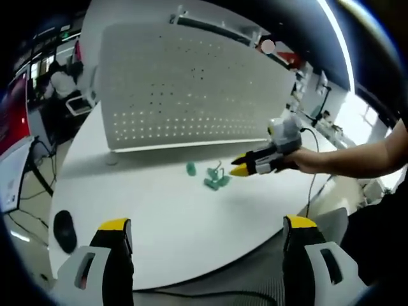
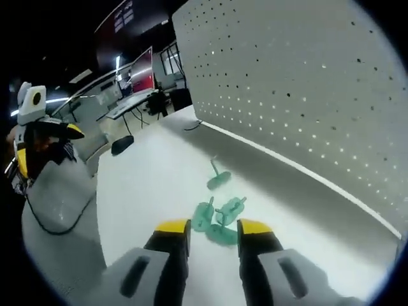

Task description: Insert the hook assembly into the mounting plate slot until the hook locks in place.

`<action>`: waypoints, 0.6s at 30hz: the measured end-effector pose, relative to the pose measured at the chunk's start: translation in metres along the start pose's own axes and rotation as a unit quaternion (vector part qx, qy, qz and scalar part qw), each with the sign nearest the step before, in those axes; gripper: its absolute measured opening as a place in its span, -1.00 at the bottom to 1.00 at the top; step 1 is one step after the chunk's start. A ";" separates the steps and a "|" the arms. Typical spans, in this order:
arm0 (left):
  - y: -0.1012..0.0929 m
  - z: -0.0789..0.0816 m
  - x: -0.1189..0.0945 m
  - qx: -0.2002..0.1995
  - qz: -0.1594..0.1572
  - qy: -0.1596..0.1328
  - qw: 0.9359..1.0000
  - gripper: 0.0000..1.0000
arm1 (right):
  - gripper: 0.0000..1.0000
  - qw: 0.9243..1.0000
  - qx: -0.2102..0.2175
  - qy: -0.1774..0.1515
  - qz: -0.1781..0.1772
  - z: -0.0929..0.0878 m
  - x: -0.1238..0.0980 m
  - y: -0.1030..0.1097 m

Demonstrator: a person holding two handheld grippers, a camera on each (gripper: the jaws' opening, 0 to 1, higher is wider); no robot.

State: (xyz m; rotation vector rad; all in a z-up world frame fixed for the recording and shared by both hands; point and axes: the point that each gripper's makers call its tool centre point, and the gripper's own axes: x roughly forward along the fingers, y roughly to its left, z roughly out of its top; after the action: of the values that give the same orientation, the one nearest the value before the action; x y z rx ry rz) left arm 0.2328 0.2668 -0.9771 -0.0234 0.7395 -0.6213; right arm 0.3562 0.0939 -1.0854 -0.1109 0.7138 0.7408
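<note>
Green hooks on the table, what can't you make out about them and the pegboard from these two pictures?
- Green hooks: left gripper view, too small to count or see their shape.
- Nearest hooks: right gripper view, partly behind the right hand-held gripper, jaws slightly apart; contact unclear.
- Pegboard: cut off by the edge; which hole is the target cannot be told.
- Left hand-held gripper: open, holding nothing.

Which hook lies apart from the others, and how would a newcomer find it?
Start at the pegboard standing on the white table. Before it lies a cluster of green hooks near the right gripper. The lone hook lies nearer the board, touching none.
</note>
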 end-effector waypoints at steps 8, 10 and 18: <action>0.004 -0.004 0.000 -0.007 0.005 0.006 1.000 1.00 | -0.71 0.999 -0.035 0.017 0.004 -0.001 0.016 -0.007; 0.004 -0.006 0.001 -0.007 0.005 0.009 1.000 1.00 | -0.74 0.999 -0.033 0.022 0.007 -0.001 0.020 -0.008; 0.009 -0.011 0.001 -0.023 0.007 0.012 1.000 1.00 | -0.89 0.997 -0.059 0.033 0.028 0.001 0.026 -0.003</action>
State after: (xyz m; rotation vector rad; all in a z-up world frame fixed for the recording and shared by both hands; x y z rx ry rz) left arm 0.2308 0.2756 -0.9883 -0.0527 0.7758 -0.5921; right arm 0.3724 0.1077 -1.1015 -0.2247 0.7392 0.8359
